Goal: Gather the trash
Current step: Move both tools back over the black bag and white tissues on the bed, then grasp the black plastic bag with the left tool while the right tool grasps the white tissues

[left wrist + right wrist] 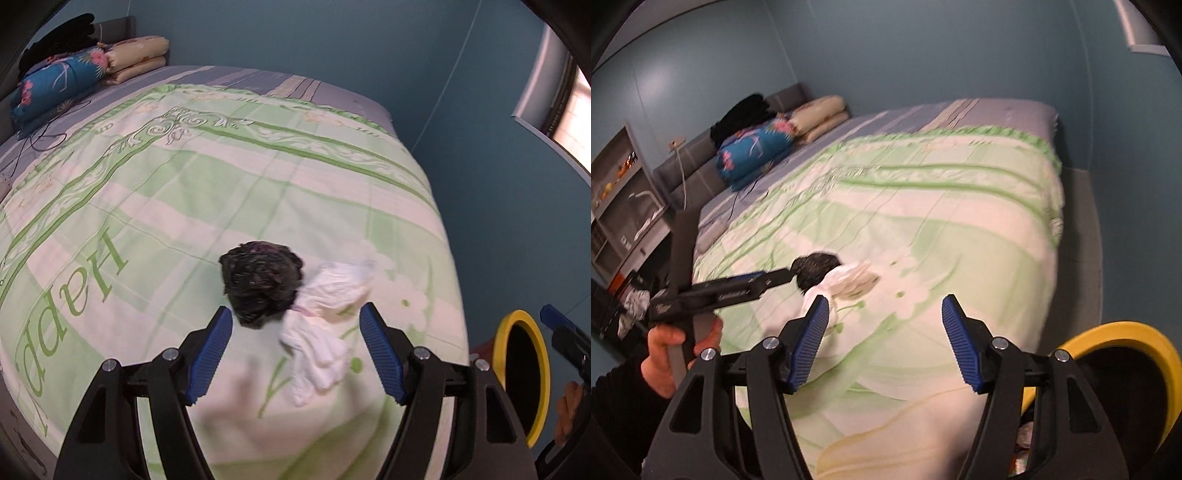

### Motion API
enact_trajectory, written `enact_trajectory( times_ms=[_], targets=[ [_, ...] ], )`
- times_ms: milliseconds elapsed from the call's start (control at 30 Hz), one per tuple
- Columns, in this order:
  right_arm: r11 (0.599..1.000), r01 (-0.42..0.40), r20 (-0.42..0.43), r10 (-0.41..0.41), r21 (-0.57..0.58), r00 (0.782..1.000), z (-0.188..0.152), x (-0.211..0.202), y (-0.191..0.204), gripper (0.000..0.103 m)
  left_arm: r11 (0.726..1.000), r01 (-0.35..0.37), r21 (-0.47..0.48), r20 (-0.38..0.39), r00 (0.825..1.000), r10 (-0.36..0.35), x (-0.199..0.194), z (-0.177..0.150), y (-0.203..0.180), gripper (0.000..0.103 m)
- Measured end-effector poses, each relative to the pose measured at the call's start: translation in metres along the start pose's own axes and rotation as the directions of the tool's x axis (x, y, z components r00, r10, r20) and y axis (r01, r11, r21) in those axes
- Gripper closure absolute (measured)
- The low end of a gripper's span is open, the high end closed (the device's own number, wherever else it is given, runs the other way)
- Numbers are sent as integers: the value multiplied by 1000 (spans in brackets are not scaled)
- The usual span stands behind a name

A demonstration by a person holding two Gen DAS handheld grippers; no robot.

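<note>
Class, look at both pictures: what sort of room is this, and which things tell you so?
Most likely a bedroom: a wide bed under a green quilt, with folded blankets stacked at its head.

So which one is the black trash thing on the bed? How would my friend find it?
Start at the big bed with the green and white blanket. Near its foot end, close to the yellow-rimmed bin, two crumpled things lie touching. The black crumpled bag is the dark, roundish lump; its neighbour, the white crumpled bag, is pale and stretched out.
</note>
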State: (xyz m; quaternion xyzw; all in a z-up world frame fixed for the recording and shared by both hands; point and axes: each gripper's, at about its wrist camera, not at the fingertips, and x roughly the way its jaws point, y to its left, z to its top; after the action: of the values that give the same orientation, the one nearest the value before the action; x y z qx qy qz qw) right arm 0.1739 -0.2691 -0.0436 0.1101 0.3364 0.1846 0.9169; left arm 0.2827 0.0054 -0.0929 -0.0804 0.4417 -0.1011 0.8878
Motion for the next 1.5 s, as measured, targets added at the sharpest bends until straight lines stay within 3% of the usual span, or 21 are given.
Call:
enact_trajectory(
  times_ms=[500, 933, 1067, 1267, 1500],
  targets=[
    [993, -72, -192, 53, -89, 980, -17, 98, 52, 43, 997, -31, -65, -73, 997, 26, 74, 21, 50, 35],
    [986, -78, -252, 39, -148, 967, -15, 160, 85, 43, 994, -37, -107, -85, 996, 28, 100, 49, 78, 36],
    [986, -73, -275, 30, -148, 961, -15, 178, 90, 44, 993, -28, -118, -90, 996, 17, 105, 57, 83, 42],
    [986, -49, -298, -1, -160, 955, -16, 194, 95, 54, 991, -18, -132, -96, 995, 5, 114, 64, 90, 54],
    [990, -36, -332, -10, -134, 943, -19, 206, 91, 75, 989, -11, -144, -92, 996, -2, 119, 66, 98, 66]
  ],
)
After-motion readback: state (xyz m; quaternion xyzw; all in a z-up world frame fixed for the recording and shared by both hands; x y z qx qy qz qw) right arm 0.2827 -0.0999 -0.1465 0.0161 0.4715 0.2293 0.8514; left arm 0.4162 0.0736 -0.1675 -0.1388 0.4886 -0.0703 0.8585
